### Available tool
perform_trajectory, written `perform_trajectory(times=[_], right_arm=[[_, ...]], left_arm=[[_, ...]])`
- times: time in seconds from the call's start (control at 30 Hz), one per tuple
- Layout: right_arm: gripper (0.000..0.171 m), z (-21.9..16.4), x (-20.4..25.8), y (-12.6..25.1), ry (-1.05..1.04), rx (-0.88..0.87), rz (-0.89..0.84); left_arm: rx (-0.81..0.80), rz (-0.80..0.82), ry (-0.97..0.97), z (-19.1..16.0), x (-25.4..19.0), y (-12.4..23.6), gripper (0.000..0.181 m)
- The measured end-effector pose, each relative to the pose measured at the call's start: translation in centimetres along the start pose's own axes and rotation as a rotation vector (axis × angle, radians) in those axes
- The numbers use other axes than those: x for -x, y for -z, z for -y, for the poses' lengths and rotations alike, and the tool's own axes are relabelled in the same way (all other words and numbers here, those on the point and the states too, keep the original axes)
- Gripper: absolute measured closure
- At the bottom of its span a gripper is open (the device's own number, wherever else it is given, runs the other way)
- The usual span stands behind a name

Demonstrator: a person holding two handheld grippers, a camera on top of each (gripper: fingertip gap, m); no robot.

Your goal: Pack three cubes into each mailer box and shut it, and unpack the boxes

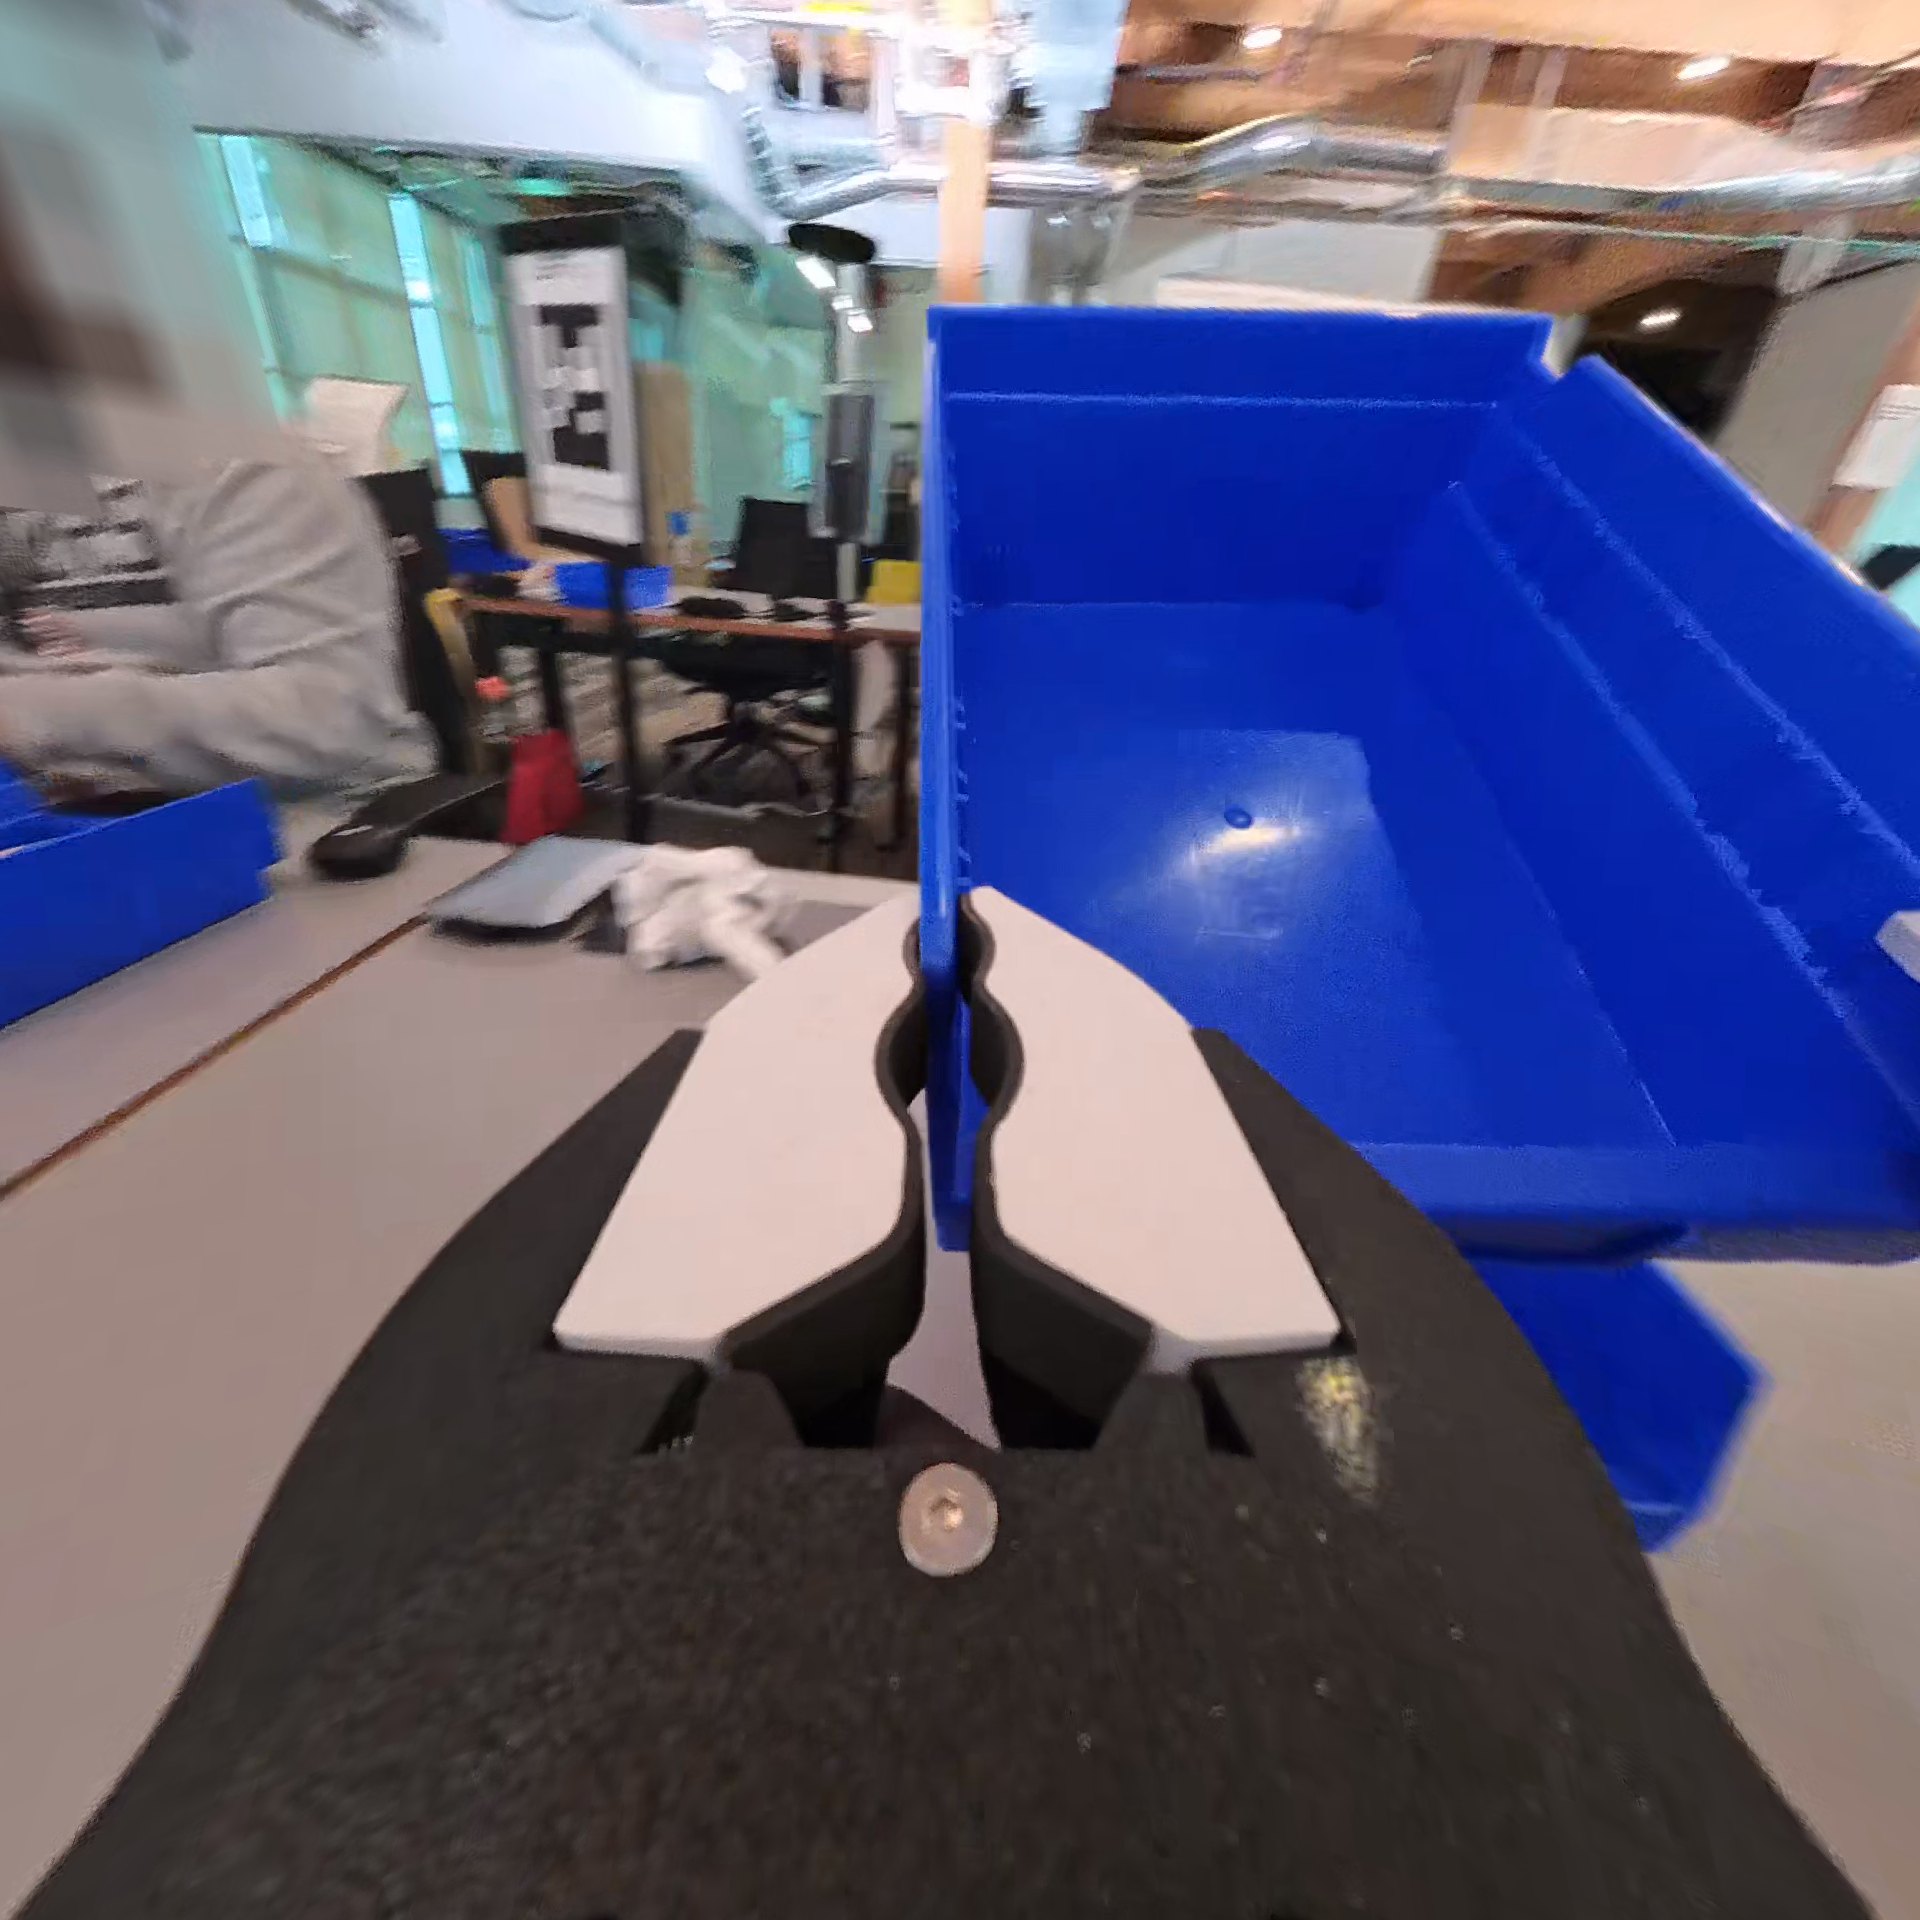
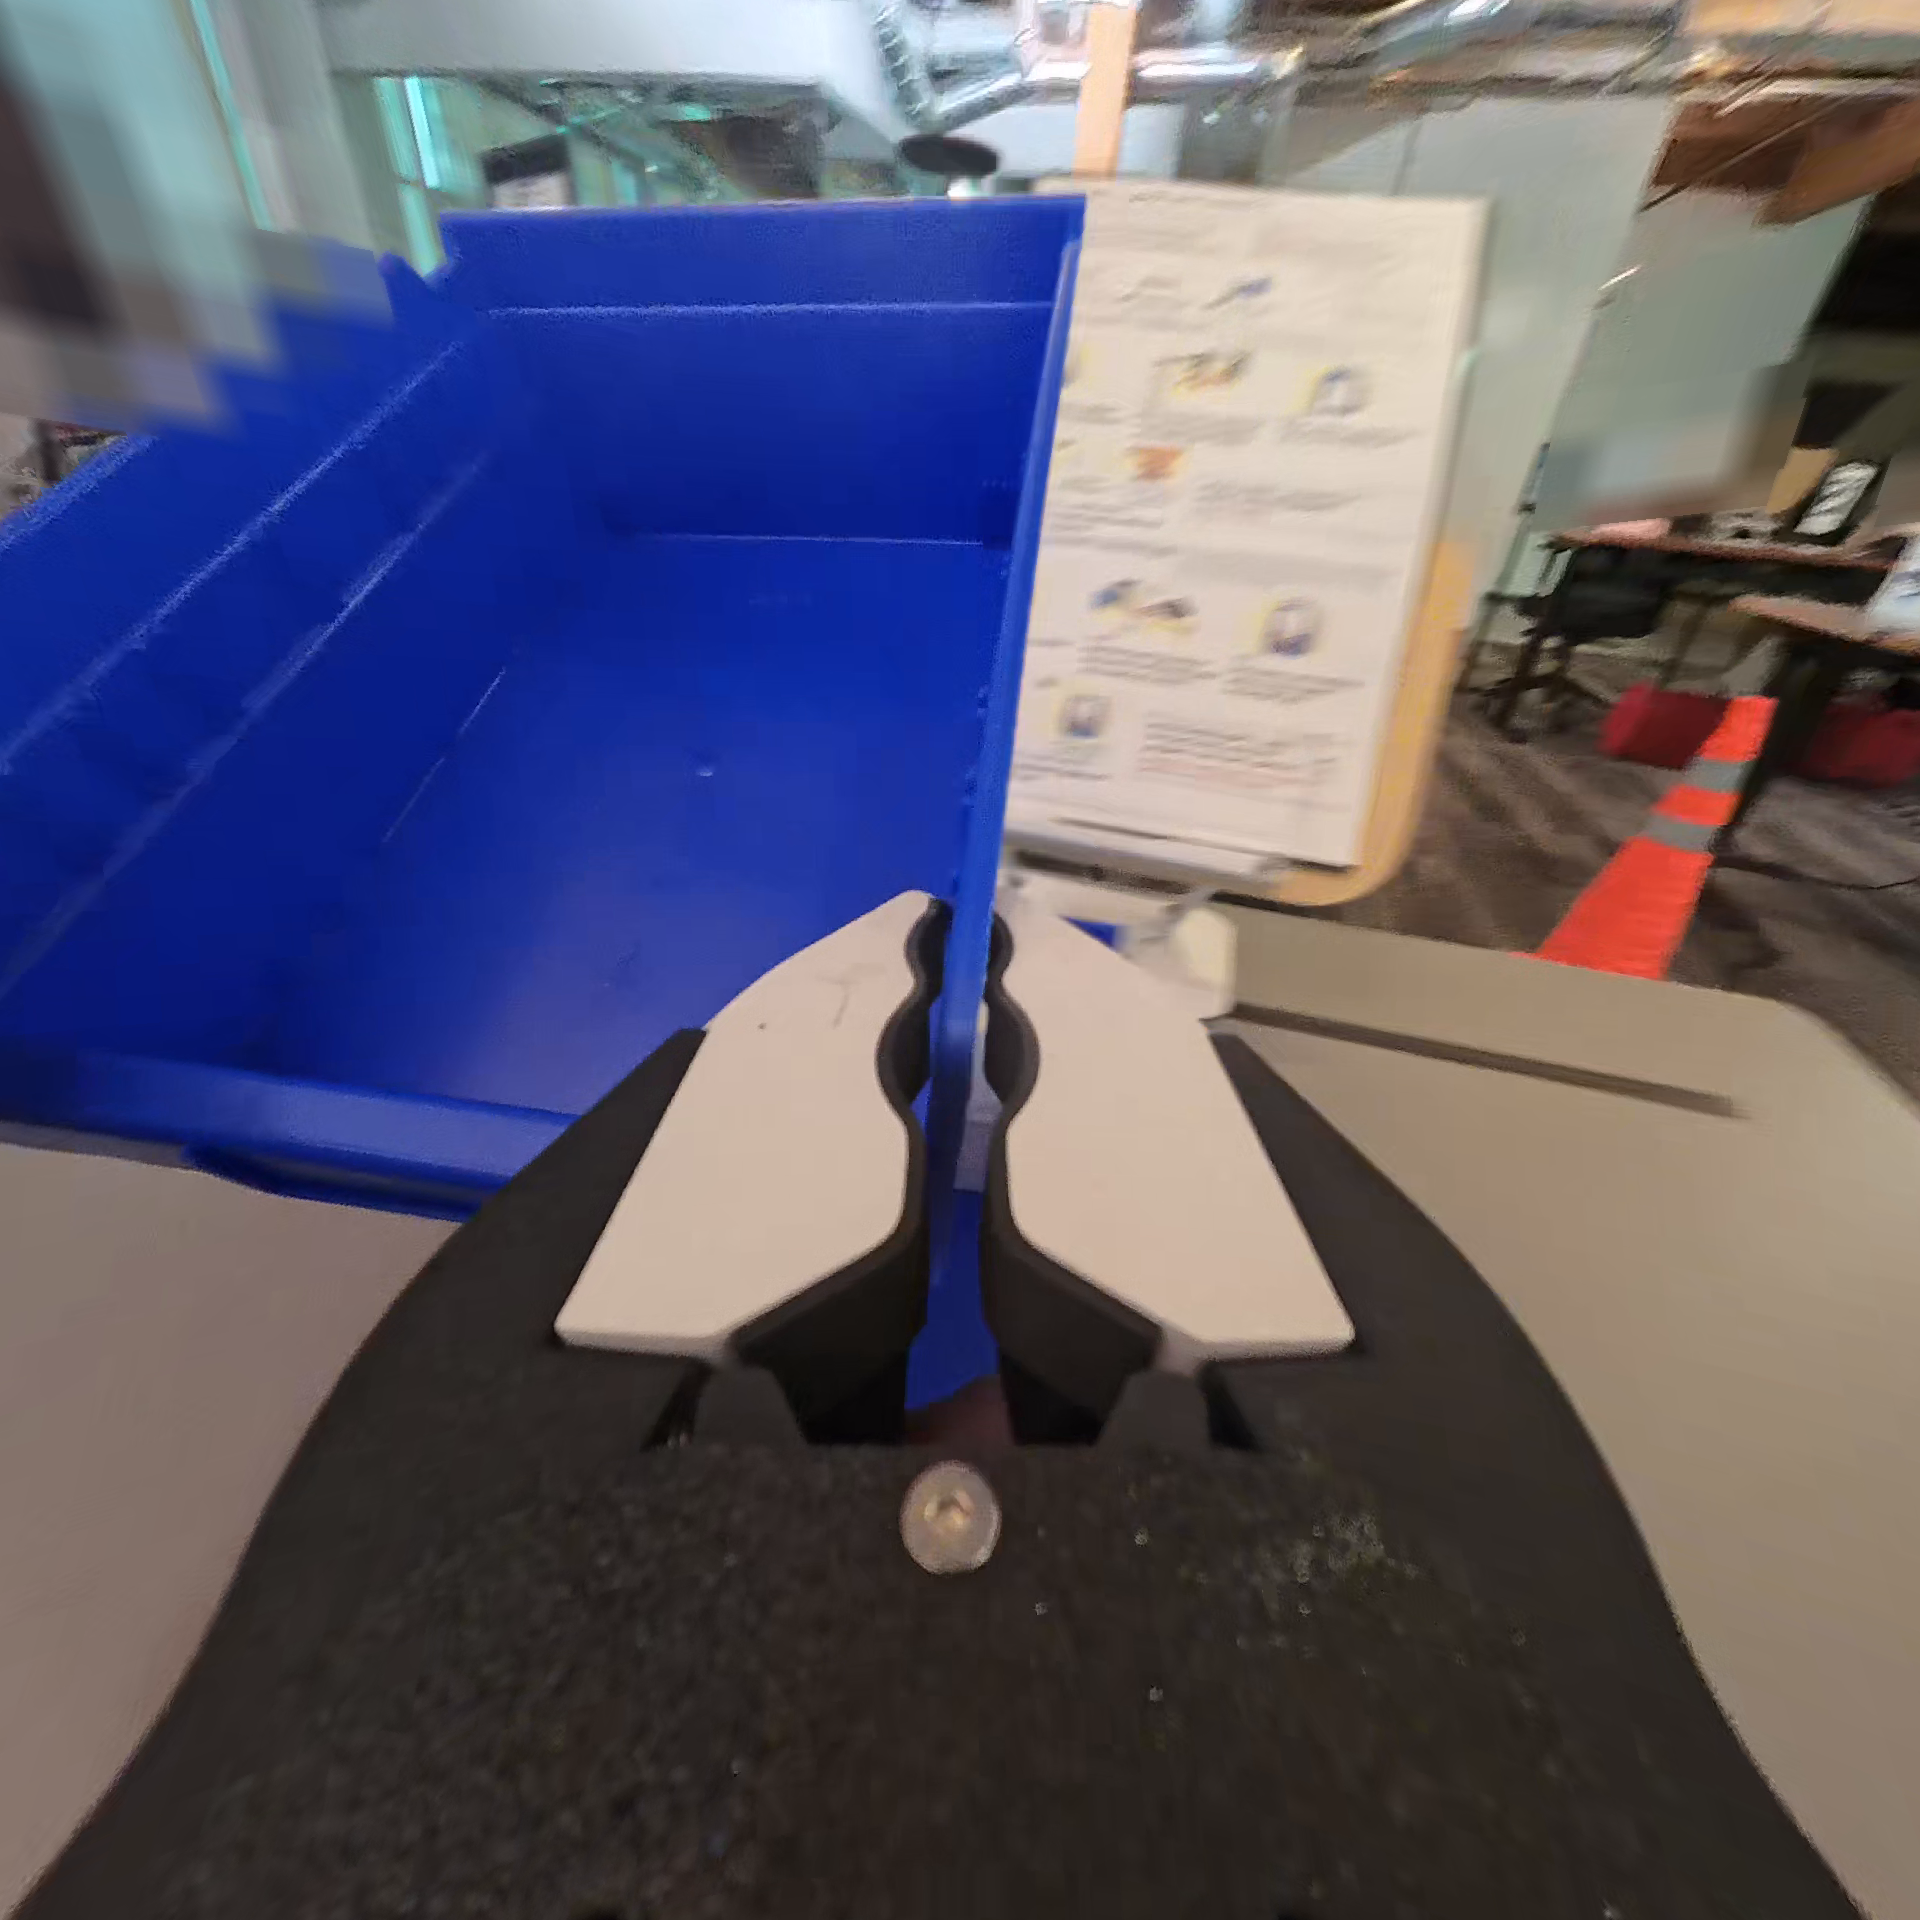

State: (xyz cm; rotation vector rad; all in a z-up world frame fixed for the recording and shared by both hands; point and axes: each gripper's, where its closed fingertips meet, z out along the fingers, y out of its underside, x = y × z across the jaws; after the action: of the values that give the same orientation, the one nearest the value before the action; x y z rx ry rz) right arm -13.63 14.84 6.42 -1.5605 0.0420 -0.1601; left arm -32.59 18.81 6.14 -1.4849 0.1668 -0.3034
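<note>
Around you, listed:
- Grey table top (image 1: 260, 1091), near, with a dark seam running across it.
- Ceiling, open: silver ducts (image 1: 1195, 171) and bare wooden boards.
- Far left: tall pale-green windows (image 1: 343, 312).
- Far centre: wooden-topped desk (image 1: 727, 618) on dark legs, black office chair (image 1: 748, 675) beneath it.
- Pale wooden post (image 1: 961, 187), upright.
- Right: white poster board (image 2: 1247, 520) on a stand.
- Far right: orange cone (image 2: 1652, 862) on grey carpet (image 2: 1455, 831); more desks (image 2: 1714, 561) behind.
</note>
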Motion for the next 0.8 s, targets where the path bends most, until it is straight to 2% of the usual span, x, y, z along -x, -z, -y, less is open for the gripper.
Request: perform_trajectory(times=[0.1,0.17,0.3,0.4,0.5,0.63,0.73,0.8], right_arm=[[0.167,0.0,-10.1,1.1,-0.004,0.029,-0.086],[0.166,-2.0,-16.8,1.6,-0.035,0.087,-0.101],[0.166,-10.9,-29.5,4.1,-0.119,0.298,-0.180],[0.166,-17.2,-35.7,5.9,-0.211,0.403,-0.166],[0.167,-20.4,-39.6,7.0,-0.215,0.464,-0.165],[0.166,-22.2,-41.7,6.1,-0.186,0.470,-0.177],[0.166,-22.4,-42.1,5.6,-0.208,0.460,-0.195],[0.156,-21.9,-42.6,5.8,-0.198,0.449,-0.228]], left_arm=[[0.032,-0.134,-0.018,-0.9,-10.0,-2.7,0.181],[0.095,-0.193,-0.005,-3.2,-16.9,-4.0,0.180],[0.221,-0.283,-0.063,-9.4,-30.0,-4.5,0.179],[0.312,-0.320,-0.106,-14.1,-36.8,-3.9,0.178],[0.387,-0.349,-0.108,-17.9,-40.6,-3.4,0.178],[0.444,-0.374,-0.079,-21.4,-42.0,-3.1,0.176],[0.439,-0.421,-0.089,-21.6,-42.6,-2.6,0.169],[0.468,-0.491,-0.040,-20.9,-42.6,-1.7,0.160]])
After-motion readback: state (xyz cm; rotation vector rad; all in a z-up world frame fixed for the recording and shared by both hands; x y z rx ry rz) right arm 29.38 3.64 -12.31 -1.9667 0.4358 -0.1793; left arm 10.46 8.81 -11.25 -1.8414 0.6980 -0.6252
